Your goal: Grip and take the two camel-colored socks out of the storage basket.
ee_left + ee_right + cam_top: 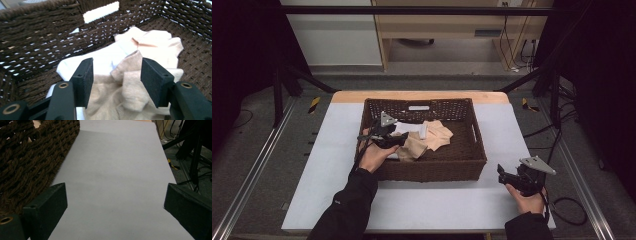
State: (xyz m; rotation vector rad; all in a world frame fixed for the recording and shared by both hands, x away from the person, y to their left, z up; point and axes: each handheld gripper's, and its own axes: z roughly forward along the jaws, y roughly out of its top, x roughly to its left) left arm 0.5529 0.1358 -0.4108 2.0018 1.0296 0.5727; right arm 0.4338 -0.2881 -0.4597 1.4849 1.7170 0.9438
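While my left forearm reaches forward over the near wall of the basket [427,170], my left gripper [398,141] points down into it, jaws standing wide with nothing pinched between them. My right hand [526,199] rests on the table [422,205] near the right front corner, well apart from the basket, and my right gripper [502,175] lies low and level, aimed toward the basket with its jaws spread wide over bare tabletop.

I count one table, one basket, two grippers, and a small heap of socks in the basket's left half: a white sock [100,60], a pale peach sock [155,47] and a tan sock [120,97], though from the folds I cannot tell how many socks make up the tan part.

From above, the heap reads as one pale patch beside my left gripper. Looking along the left gripper's own jaws, I see the tan sock lying right between and below the pads, the white one behind it against the woven wall, the peach one farther back. Looking along the right gripper's jaws, I see the basket's outer side at the left and the table running away ahead.
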